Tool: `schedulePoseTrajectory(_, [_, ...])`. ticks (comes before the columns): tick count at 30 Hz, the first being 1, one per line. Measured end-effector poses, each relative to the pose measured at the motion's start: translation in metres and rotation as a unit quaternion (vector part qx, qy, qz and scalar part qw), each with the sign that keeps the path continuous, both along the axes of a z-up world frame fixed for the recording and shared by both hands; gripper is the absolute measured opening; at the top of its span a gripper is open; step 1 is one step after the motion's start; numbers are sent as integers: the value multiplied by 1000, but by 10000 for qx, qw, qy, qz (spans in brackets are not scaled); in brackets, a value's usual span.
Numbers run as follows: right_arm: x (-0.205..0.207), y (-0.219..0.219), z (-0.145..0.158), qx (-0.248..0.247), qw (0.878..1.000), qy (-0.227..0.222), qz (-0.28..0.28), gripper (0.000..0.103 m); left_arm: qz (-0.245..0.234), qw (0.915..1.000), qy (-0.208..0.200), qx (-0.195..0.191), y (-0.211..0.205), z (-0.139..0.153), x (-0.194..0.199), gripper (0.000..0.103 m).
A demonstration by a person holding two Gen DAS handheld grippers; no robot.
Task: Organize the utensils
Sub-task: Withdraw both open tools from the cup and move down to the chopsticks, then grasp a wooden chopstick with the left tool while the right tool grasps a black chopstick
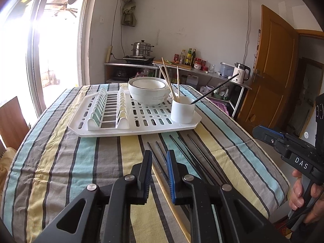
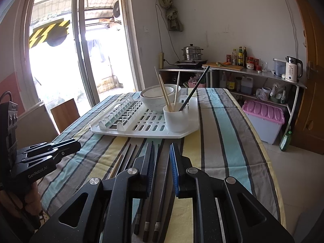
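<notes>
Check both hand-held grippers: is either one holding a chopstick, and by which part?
Nothing is held. The left hand-held gripper and right hand-held gripper hover with jaws slightly apart above the loose chopsticks on the striped tablecloth, pads gripping none.

Bare striped cloth point(image 1: 60, 162) is lying open at nine o'clock; the dish rack point(image 1: 105, 129) is blocking twelve, loose chopsticks point(image 1: 194, 154) crowding one.

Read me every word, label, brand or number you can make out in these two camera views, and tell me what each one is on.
"DAS": white letters on the right gripper, seen from the left wrist.
"GenRobot.AI": white letters on the left gripper, seen from the right wrist.
"55": red digits, faint, on the electric kettle.
Bottle labels and jar labels on the shelf: too small to read.
</notes>
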State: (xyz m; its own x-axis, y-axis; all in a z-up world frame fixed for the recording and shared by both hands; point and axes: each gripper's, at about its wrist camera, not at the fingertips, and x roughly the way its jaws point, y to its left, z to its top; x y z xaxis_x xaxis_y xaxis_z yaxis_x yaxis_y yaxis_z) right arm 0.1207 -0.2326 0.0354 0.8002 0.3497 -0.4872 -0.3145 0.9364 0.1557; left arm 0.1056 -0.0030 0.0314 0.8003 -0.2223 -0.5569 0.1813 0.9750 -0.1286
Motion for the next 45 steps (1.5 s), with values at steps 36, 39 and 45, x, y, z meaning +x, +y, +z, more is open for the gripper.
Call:
schedulePoseTrajectory(36, [91, 49, -59, -396, 9884, 1283, 714, 16, 138, 9890, 1461, 190, -11, -75, 88, 17])
schedulePoseTrajectory(39, [98, 57, -61, -451, 9863, 1370, 795, 16, 131, 9891, 1453, 223, -10, -75, 89, 17])
schedulePoseTrajectory(45, [114, 72, -67, -614, 9823, 1515, 914, 16, 89, 9890, 1461, 191, -4, -75, 91, 10])
